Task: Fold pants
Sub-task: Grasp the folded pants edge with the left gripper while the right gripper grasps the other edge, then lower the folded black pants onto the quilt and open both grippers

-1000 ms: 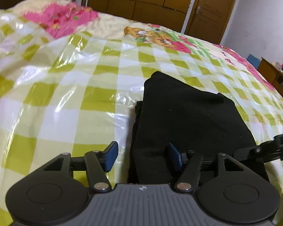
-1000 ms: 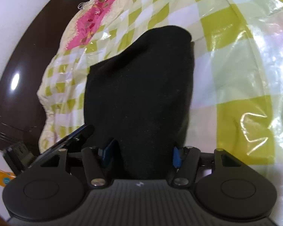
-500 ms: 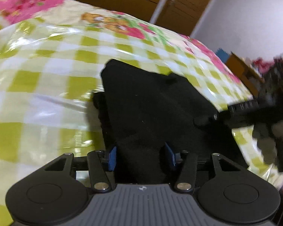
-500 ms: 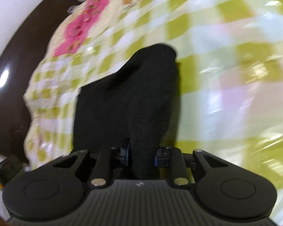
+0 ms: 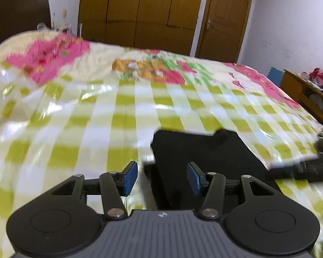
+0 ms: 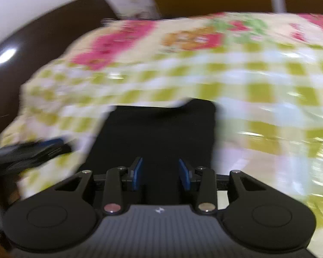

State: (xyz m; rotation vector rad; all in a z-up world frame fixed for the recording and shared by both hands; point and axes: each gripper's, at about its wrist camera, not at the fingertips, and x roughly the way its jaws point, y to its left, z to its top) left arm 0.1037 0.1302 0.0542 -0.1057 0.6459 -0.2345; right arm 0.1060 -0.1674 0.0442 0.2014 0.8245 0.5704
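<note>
Left of the black pants (image 5: 204, 154): green-checked bedspread (image 5: 75, 124), bare under the left gripper's (image 5: 162, 178) left pad. Jaws wide apart, nothing clamped; pants' left edge running up between the blue pads, cloth mostly toward the right one. Pants lying folded and flat on the bedspread. Right of the pants in the left view: right gripper (image 6: 160, 173), blurred. Jaws parted moderately, gripping nothing, poised over the near end of the pants (image 6: 159, 129).

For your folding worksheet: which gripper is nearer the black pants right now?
Right, narrowly. The right gripper hovers directly over the black pants; the left gripper straddles their left edge, partly over the checked bedcover.
</note>
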